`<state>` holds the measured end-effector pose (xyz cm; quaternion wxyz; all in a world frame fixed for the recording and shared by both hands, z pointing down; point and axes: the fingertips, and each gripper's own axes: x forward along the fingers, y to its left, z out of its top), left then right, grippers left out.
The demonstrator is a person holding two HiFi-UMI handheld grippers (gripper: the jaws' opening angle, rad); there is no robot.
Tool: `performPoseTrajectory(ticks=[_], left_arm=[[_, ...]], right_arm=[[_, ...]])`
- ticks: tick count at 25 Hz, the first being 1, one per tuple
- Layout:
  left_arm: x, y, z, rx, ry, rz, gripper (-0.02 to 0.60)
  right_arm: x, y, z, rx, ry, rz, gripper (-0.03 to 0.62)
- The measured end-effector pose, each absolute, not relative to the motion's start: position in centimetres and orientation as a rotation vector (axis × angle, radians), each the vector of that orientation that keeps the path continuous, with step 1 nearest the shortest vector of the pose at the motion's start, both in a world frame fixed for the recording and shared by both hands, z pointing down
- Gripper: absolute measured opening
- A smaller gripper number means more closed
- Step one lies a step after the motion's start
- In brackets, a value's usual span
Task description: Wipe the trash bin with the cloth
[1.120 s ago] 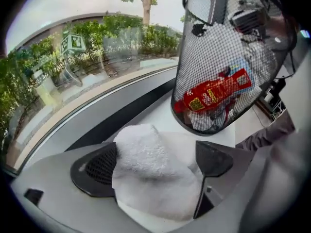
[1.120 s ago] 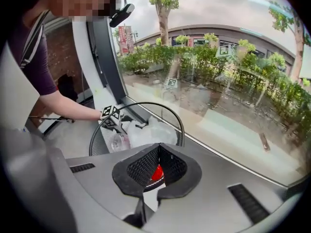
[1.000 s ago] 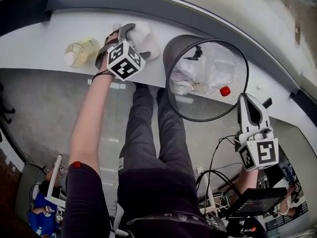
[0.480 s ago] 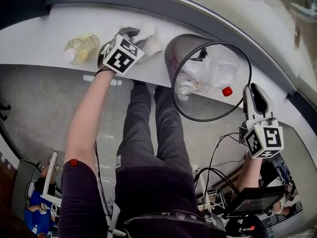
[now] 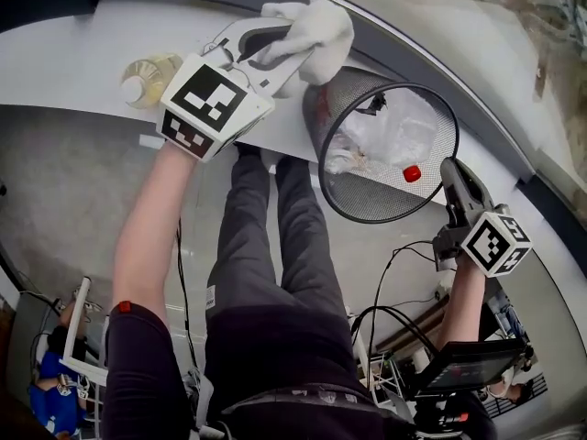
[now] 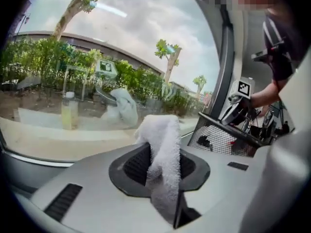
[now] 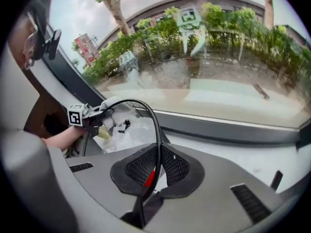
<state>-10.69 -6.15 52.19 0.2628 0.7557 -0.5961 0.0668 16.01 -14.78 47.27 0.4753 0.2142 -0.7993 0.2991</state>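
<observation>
White ledge [image 5: 83,71] under the window carries everything, and the black mesh trash bin [image 5: 371,202] stands at its near edge with its mouth toward the person (how much of its base rests on the ledge I cannot tell); that is the first risk, since a hard wipe on its wall could tip or slide it off. The right gripper [image 5: 456,180] is all that steadies it; its jaws are closing, the thin rim wire [image 7: 158,130] runs between them and the pads pinch it; a round wire in a narrow grip can turn, so the bin may swing once the cloth presses. Crumpled plastic rubbish [image 5: 385,131] fills the bin; a tilt would spill it. The white cloth [image 5: 312,30] is up above the bin's far rim, apart from the mesh, in the left gripper [image 5: 261,49]; those jaws are closing too, and the cloth hangs bunched between them, held by one fold; dragged over mesh, it may snag and pull free. The bottle [image 5: 147,79] of yellow liquid stands near the left arm's path; a wide sweep could knock it. A red cap [image 5: 413,173] lies loose inside and would roll out first.
</observation>
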Motion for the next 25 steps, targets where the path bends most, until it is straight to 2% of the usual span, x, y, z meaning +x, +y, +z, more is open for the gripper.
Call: performPoseTrajectory(ticks=[4,12,25], left_arm=[[-8.0,-6.2,51.4,2.119,-1.536,0.178,0.080],[-1.7,-3.1,52.4,2.199,-1.307,0.190,0.080],[2.2,5.3,53.0,2.097,-1.181,0.096,0.077]], right_arm=[[17.7,-13.1,47.6,0.554,-1.880,1.022,0.034],[20.1,-11.0,48.0,0.690,-1.823,1.333,0.034],[20.8,-8.2,48.1,0.937,-1.720,1.598,0.038]])
